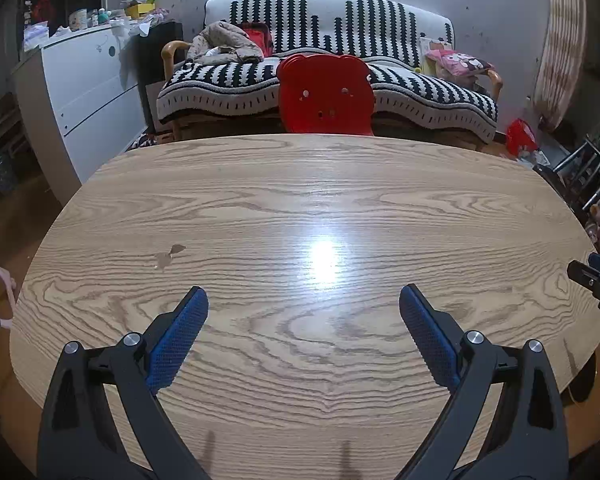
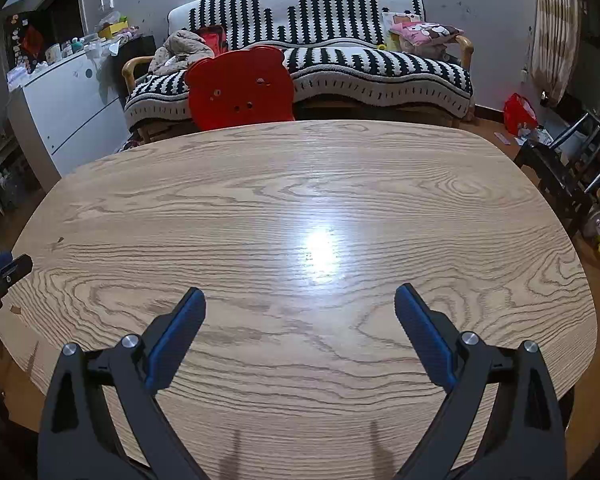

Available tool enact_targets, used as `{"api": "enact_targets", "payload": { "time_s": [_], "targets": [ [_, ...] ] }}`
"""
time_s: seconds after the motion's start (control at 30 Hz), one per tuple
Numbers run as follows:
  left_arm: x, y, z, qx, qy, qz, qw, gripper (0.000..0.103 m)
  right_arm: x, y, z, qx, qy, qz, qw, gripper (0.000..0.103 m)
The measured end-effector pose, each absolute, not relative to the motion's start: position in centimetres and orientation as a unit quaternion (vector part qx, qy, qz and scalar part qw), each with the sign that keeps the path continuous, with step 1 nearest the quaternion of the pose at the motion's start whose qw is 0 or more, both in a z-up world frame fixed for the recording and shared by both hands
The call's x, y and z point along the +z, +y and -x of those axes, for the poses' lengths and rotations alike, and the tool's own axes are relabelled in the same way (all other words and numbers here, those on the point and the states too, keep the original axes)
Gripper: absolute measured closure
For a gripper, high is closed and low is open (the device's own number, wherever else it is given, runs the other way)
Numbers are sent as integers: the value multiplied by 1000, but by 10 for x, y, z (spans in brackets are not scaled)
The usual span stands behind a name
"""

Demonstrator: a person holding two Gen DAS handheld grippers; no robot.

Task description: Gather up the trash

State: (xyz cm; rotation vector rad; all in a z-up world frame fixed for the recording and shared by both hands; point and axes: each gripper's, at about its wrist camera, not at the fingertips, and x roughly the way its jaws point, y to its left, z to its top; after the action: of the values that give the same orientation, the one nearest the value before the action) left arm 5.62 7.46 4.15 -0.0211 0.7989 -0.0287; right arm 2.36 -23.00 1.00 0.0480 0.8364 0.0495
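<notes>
Both spread wide, empty: left claw (image 1: pixel 303 300), right claw (image 2: pixel 300 298) above wooden table (image 1: pixel 260 208) (glare spot mid-top).

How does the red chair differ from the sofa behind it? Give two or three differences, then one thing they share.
1. Colour: the chair is plain red; the sofa wears a black-and-white patterned cover.
2. Width: the chair is narrow; the sofa spans far wider.
3. Load: the sofa carries clothes and a pink cushion; nothing shows on the chair's back, which has small holes like a bear's face.
Shared: both stand beyond the table's far edge.
</notes>
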Motion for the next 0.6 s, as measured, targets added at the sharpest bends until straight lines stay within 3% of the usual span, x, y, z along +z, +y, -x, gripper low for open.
{"api": "enact_targets", "payload": {
  "time_s": [0.6],
  "targets": [
    [38, 76, -60, -14, 394, 13, 919, 9, 13, -231, -22, 21, 405, -25, 914, 9]
  ]
}}
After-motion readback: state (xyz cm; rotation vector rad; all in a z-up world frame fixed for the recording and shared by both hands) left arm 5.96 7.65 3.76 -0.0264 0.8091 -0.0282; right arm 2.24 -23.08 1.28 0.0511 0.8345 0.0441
